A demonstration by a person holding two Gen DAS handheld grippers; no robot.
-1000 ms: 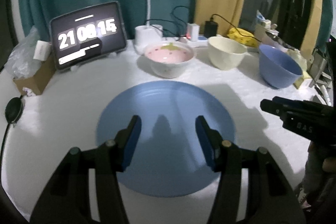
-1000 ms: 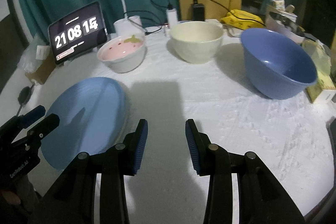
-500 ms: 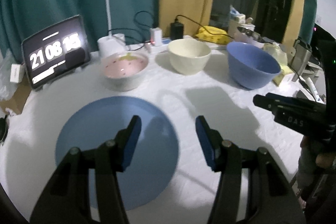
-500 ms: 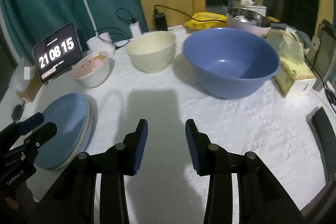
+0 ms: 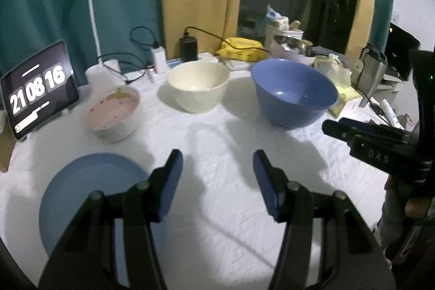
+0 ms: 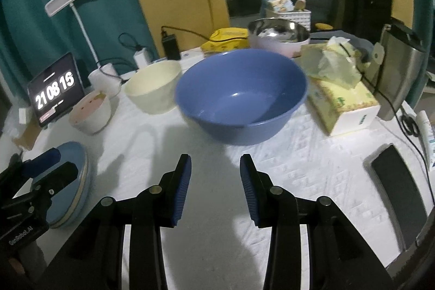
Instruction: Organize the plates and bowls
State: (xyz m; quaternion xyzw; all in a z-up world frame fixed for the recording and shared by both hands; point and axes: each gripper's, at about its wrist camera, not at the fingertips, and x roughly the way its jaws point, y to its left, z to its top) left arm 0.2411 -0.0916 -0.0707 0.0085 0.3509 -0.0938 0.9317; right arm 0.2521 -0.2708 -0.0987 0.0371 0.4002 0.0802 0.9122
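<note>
The blue bowl (image 6: 242,97) stands upright on the white desk (image 6: 299,167), its mouth facing up; being round, it has no long axis. In the right wrist view it sits at twelve o'clock from the right claw (image 6: 215,175), near but not touching, and the claw's blue pads are apart with nothing between them. The cream bowl (image 6: 153,86) and the pink bowl (image 6: 91,110) stand in a row toward ten o'clock. The blue plate (image 5: 89,197) lies flat on a stack at eight o'clock from the left claw (image 5: 217,173), which is also apart and empty, above bare cloth.
</note>
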